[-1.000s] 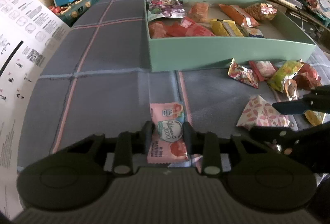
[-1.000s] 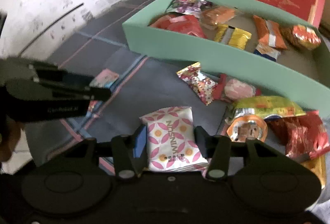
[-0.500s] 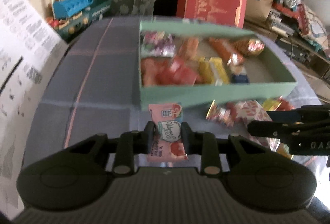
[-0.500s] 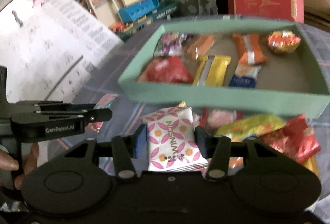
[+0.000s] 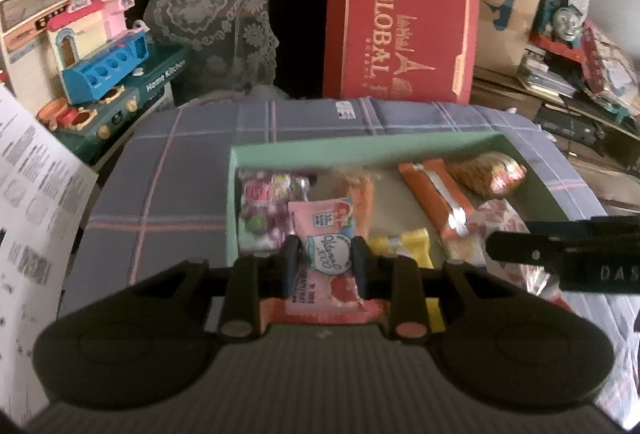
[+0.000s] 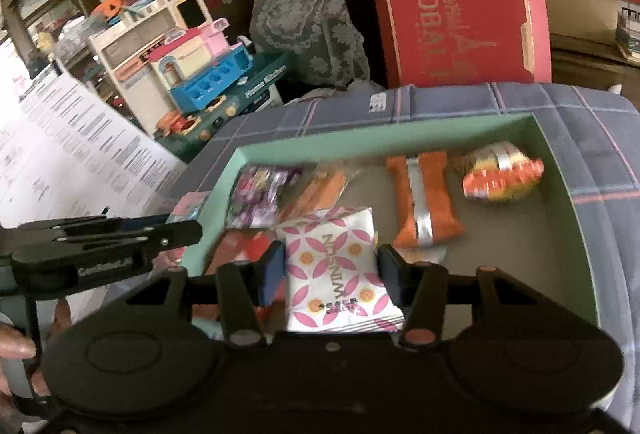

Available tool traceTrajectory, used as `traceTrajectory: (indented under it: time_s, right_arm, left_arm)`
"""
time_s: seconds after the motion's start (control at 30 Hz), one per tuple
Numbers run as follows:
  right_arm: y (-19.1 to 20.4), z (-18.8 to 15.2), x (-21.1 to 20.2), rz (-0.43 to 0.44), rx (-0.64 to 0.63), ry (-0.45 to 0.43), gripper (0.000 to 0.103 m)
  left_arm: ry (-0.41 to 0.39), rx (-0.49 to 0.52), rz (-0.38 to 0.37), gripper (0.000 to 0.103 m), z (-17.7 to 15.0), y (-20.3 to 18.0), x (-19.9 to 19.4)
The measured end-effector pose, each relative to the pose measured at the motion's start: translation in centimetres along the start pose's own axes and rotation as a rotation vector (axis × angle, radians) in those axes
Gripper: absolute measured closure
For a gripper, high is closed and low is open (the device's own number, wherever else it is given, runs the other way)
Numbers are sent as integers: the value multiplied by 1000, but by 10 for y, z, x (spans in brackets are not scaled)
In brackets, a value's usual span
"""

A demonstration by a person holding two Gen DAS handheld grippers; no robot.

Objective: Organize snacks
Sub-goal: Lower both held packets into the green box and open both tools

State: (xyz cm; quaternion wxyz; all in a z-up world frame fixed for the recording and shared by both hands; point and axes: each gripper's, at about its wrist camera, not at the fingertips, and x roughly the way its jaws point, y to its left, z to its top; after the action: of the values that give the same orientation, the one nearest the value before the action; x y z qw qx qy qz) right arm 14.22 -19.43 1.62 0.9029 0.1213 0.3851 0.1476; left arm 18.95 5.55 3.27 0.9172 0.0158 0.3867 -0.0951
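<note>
Left wrist view: left tongs [image 5: 322, 258] clamped a pink packet [image 5: 326, 254], long axis pointing away toward the green box [image 5: 360, 144]; right tongs [image 6: 330, 274] pinched a flowered packet [image 6: 336, 266] likewise.

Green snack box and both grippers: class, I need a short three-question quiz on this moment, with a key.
1. True or false: the left gripper holds a pink snack packet.
2. What does the right gripper hold? A) yellow bar B) white packet with pink petal pattern C) nothing
3. Name the container beneath both packets.

Key: 1 true. 2 B. 3 The green box.
</note>
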Motion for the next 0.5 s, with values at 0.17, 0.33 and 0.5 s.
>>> traceTrajectory:
  time_s: [0.17, 0.33, 0.5]
  right_arm:
    - [-5, 27, 36, -10, 11, 6, 53]
    - [-9, 41, 70, -14, 45, 19, 53]
    - [-12, 50, 96, -16, 69, 30, 52]
  left_arm:
    - [21, 6, 6, 76, 31, 2, 43]
    - [42, 25, 19, 76, 47, 1, 77]
    - [55, 39, 41, 70, 54, -1, 103]
